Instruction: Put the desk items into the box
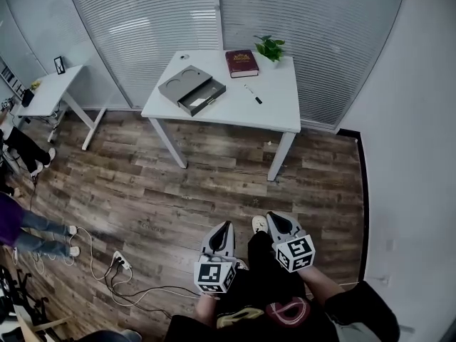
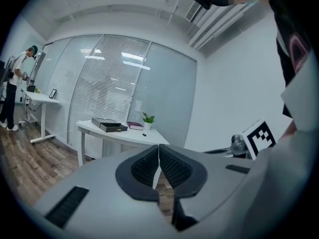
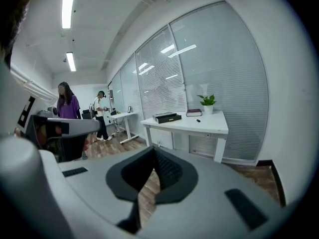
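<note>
We are in an office. A white desk stands against glass partition walls lined with closed blinds. A book and a potted plant sit at its far edge. Left of the desk stands a second white desk. In front of it, wood-plank flooring carries a power strip and trailing cables. Strip lights run overhead.

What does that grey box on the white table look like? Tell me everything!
The grey box is flat, with two round dents in its top. A darker drawer is slid out toward the table's front edge, with something pale inside. It lies at an angle on the left part of the white table, apart from the red book and the pen. Only the table touches it. Its material is hard to tell.
</note>
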A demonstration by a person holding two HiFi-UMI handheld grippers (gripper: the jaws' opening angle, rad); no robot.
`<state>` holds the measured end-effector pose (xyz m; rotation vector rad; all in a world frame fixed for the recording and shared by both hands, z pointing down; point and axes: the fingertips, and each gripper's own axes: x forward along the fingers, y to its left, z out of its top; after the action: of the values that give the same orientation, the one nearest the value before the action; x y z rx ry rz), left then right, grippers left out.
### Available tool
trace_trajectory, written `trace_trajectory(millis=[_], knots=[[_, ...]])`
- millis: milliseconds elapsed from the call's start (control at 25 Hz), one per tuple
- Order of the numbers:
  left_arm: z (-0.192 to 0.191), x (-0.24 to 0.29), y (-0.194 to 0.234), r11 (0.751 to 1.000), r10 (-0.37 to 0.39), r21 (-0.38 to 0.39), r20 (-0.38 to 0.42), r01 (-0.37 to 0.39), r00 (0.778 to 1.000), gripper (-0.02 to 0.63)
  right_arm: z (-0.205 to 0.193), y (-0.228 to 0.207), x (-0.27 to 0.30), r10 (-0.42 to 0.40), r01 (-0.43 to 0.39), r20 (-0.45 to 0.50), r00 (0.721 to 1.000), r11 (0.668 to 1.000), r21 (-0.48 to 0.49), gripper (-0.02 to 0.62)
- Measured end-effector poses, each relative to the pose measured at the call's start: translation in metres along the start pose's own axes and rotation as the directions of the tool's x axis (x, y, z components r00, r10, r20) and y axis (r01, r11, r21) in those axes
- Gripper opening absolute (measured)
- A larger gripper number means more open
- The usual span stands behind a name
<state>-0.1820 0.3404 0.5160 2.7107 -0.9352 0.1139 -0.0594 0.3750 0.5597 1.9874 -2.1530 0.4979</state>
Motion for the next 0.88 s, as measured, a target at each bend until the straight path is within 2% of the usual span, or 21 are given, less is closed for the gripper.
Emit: trace_trajectory(millis=[280,720,880], knots=[[0.011,0.044,0.02,0.999,0.021,-0.027,0.008,-0.021,1.0,0.02,0.016,-0.035,0.042,-0.013,0.013,-0.023,1.0,1.0,-0.01,0.011],[0.04,0.152,0.036,0.998,0.063,-0.026,0.009,-0.063,0.998,0.021,0.063,-0.118,0.114,-0.011,0.011,-0.025,1.0,1.0,-0.01,0.011],[0.041,0.184,0.038,0.996,0.084,-0.024,-0.008,-0.084,0.996,0.02,0.069,-0.146,0.135,0.005,-0.004,-0.042,0.999,0.999,0.033,0.011]])
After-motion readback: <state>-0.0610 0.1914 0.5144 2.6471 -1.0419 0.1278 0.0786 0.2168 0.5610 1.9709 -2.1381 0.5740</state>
